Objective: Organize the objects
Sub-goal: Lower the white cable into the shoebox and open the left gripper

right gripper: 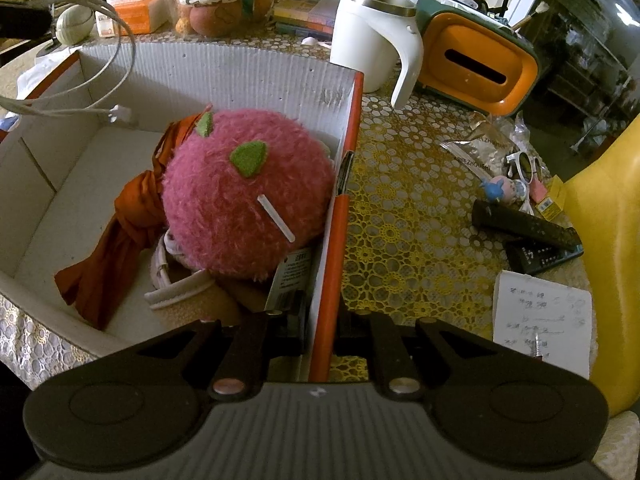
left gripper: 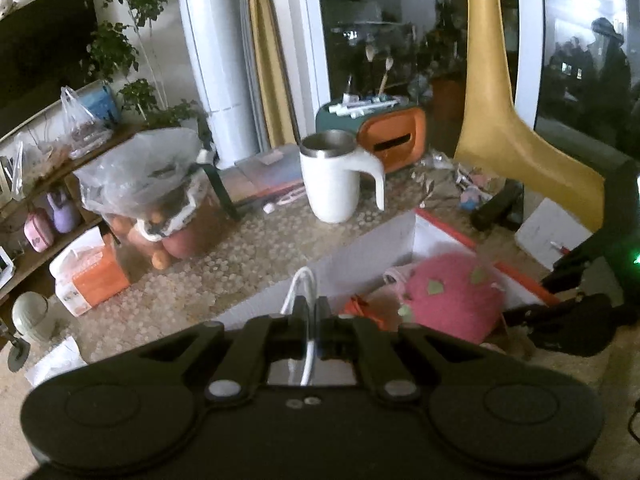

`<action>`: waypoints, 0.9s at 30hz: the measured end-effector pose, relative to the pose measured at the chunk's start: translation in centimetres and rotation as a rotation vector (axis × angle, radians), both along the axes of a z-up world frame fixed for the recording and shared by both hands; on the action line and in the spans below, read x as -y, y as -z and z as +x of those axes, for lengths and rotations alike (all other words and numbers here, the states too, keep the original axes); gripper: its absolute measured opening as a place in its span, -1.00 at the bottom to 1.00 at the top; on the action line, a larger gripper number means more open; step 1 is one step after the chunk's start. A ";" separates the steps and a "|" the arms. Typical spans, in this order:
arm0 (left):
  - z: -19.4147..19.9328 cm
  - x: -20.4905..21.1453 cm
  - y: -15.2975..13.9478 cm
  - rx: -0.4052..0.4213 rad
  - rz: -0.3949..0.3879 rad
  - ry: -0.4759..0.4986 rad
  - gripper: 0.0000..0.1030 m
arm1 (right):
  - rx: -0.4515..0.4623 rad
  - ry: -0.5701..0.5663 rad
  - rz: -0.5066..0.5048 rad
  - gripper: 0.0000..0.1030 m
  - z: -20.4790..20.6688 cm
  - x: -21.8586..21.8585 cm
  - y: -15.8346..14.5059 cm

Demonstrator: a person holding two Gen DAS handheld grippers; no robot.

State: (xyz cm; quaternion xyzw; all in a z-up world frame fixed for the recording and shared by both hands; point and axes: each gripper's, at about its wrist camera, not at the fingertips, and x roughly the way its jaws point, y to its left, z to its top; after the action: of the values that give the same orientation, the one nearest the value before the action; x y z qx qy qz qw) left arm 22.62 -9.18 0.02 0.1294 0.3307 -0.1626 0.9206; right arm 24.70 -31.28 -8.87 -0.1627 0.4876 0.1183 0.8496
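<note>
White cable (left gripper: 306, 320) is pinched in my left gripper (left gripper: 309, 312), its loop dangling over the open cardboard box (right gripper: 240, 68) so it can drop in with the rest. In the right wrist view the cable's plug end (right gripper: 118, 113) already hangs inside the box, near the far wall. My right gripper (right gripper: 320, 336) straddles the box's orange-edged side wall, jaws parted on either side; whether they actually press the wall I cannot tell, though I judge it steadies the box. Inside lie a pink plush toy (right gripper: 244, 192) and an orange cloth (right gripper: 120, 232). Remotes (right gripper: 528, 232) wait on the table (right gripper: 408, 216).
</note>
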 end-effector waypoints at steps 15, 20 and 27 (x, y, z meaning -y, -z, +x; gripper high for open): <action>0.5 3.0 5.5 -0.228 -0.007 0.035 -0.98 | 0.000 0.000 0.004 -0.78 0.0 0.0 0.1; 0.9 2.7 6.6 -0.309 -0.030 0.030 -0.95 | 0.000 0.000 0.005 -0.78 0.0 0.0 0.1; 1.0 3.0 7.0 -0.345 -0.033 0.048 -0.70 | -0.001 0.000 0.005 -0.78 0.0 0.0 0.1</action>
State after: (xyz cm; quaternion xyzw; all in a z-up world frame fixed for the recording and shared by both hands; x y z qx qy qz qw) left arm 23.64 -12.18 -6.95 0.0925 0.4779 -0.2097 0.8480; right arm 24.67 -31.31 -8.95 -0.1604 0.4877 0.1195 0.8498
